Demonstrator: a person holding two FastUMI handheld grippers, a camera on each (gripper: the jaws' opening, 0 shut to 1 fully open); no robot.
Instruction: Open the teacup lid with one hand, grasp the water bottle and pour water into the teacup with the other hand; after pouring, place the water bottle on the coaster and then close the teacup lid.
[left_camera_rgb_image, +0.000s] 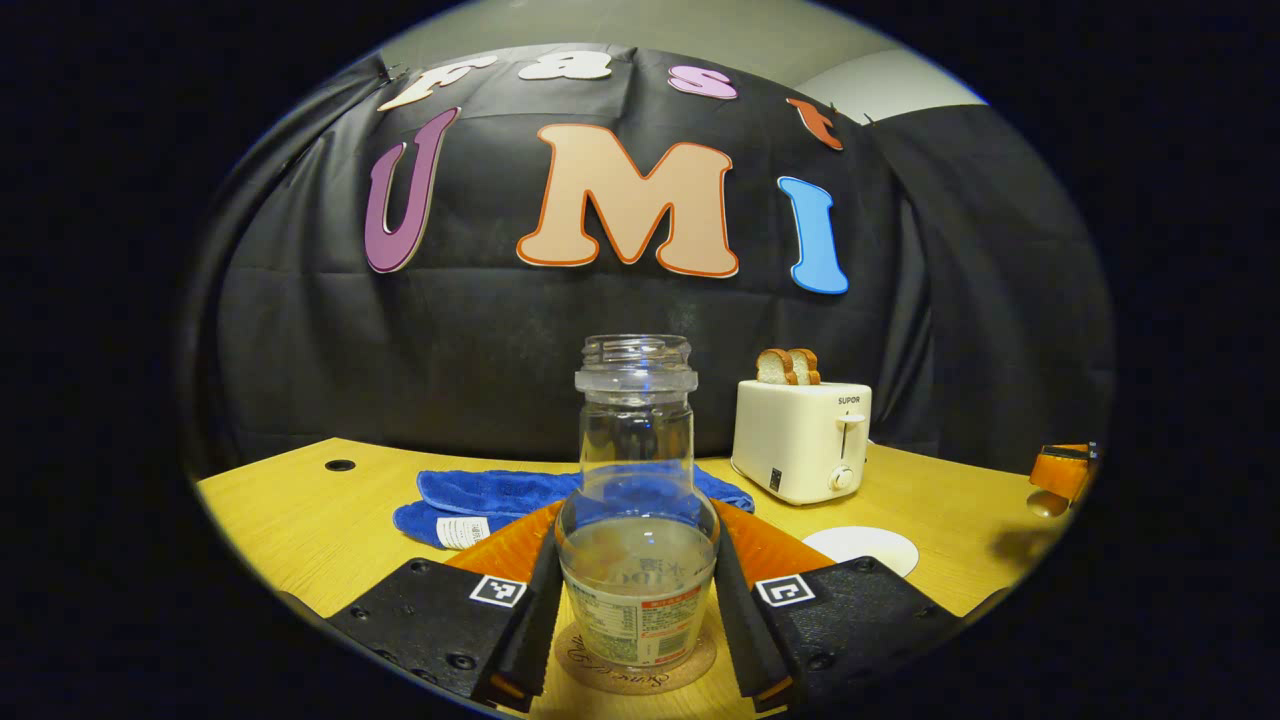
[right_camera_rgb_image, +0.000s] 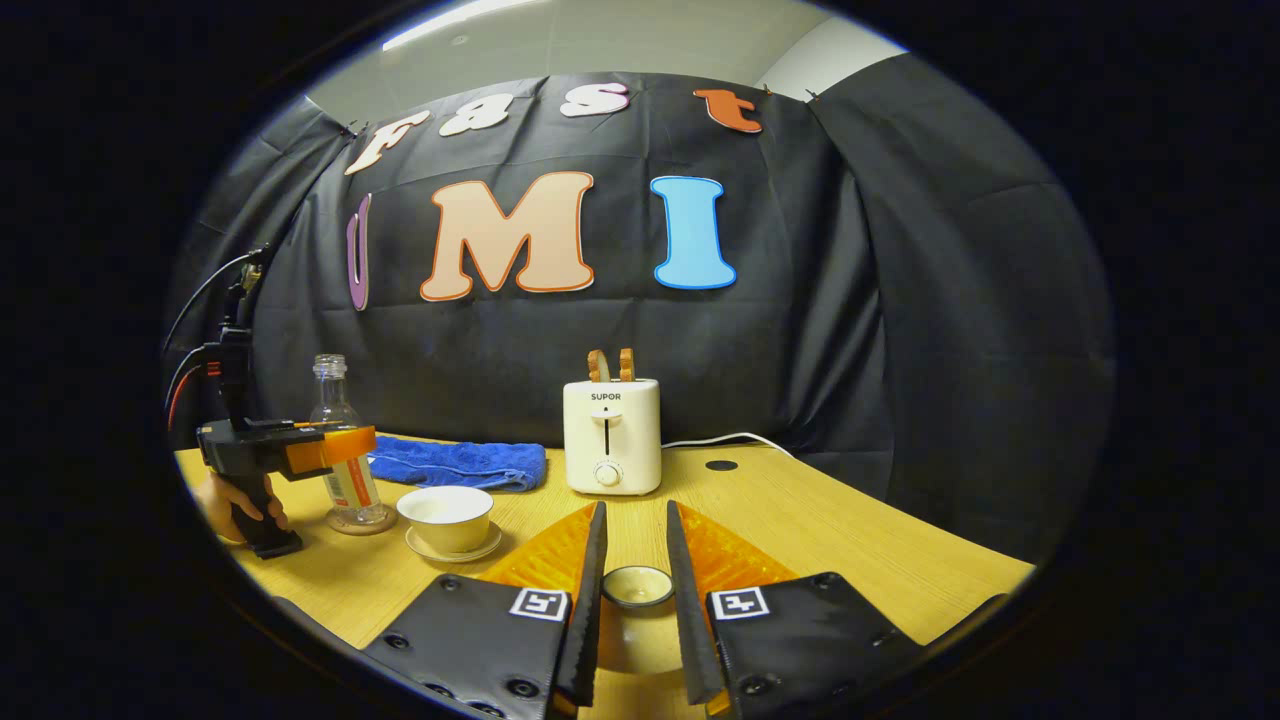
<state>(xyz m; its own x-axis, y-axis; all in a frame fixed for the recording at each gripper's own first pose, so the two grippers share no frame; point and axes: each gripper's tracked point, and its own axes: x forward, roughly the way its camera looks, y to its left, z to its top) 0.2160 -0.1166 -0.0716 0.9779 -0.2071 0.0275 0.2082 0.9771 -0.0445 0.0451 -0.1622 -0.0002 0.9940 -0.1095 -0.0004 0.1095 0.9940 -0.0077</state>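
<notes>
A clear, capless water bottle (left_camera_rgb_image: 636, 470) with a little water in it stands upright on a cork coaster (left_camera_rgb_image: 600, 672). My left gripper (left_camera_rgb_image: 637, 515) is shut on the bottle's lower body, one finger on each side. In the right gripper view, that left gripper (right_camera_rgb_image: 340, 445), held by a hand, sits at the bottle (right_camera_rgb_image: 338, 440) on the coaster (right_camera_rgb_image: 360, 525). Just right of the bottle stands the open white teacup (right_camera_rgb_image: 445, 515) on its saucer (right_camera_rgb_image: 470, 553). My right gripper (right_camera_rgb_image: 636, 510) is shut on the teacup lid (right_camera_rgb_image: 638, 590), low over the table.
A cream toaster (right_camera_rgb_image: 611, 437) with two bread slices stands at the back. A blue towel (right_camera_rgb_image: 460, 465) lies behind the teacup, and the toaster's cord (right_camera_rgb_image: 730, 438) trails right. A white round shape (left_camera_rgb_image: 860, 545) shows behind my left gripper's right finger. The right gripper (left_camera_rgb_image: 1065, 468) sits at the far right edge.
</notes>
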